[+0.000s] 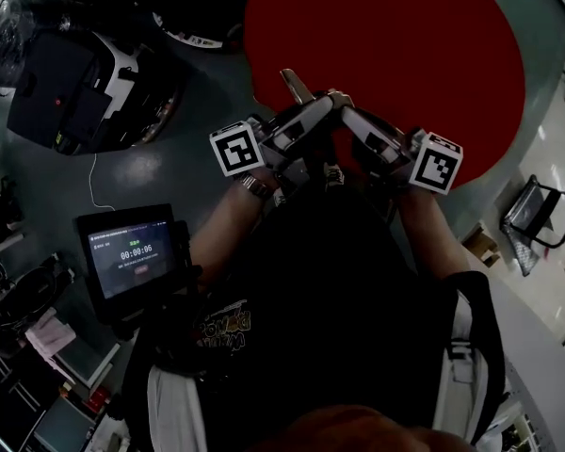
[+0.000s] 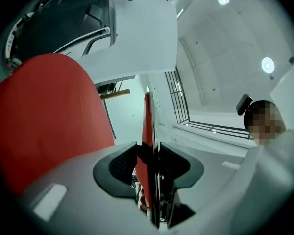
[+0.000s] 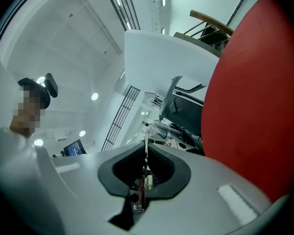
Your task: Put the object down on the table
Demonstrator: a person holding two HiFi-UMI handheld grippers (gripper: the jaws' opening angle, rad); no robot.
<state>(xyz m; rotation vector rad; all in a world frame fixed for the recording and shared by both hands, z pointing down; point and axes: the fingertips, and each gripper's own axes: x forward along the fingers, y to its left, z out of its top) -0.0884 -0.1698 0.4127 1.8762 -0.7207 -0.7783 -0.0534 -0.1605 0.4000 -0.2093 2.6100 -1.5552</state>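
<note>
I hold both grippers close in front of my chest, tips meeting over the near edge of a round red table (image 1: 405, 55). A thin flat pale object (image 1: 295, 85) sticks out up-left from where the tips meet. My left gripper (image 1: 322, 104) is shut on it: in the left gripper view (image 2: 149, 153) the object (image 2: 147, 116) shows edge-on as a narrow strip rising from between the pads. My right gripper (image 1: 347, 113) is shut too (image 3: 145, 155), with a thin pale edge (image 3: 146, 138) between its pads. The table (image 2: 44, 121) (image 3: 255, 106) fills one side of each gripper view.
A screen with a timer (image 1: 132, 252) stands at my left. Dark equipment (image 1: 75, 92) lies on the floor at the far left. A folding chair (image 1: 537, 210) and a small box (image 1: 480, 243) are at the right. A person's white sleeve (image 2: 264, 170) shows behind the grippers.
</note>
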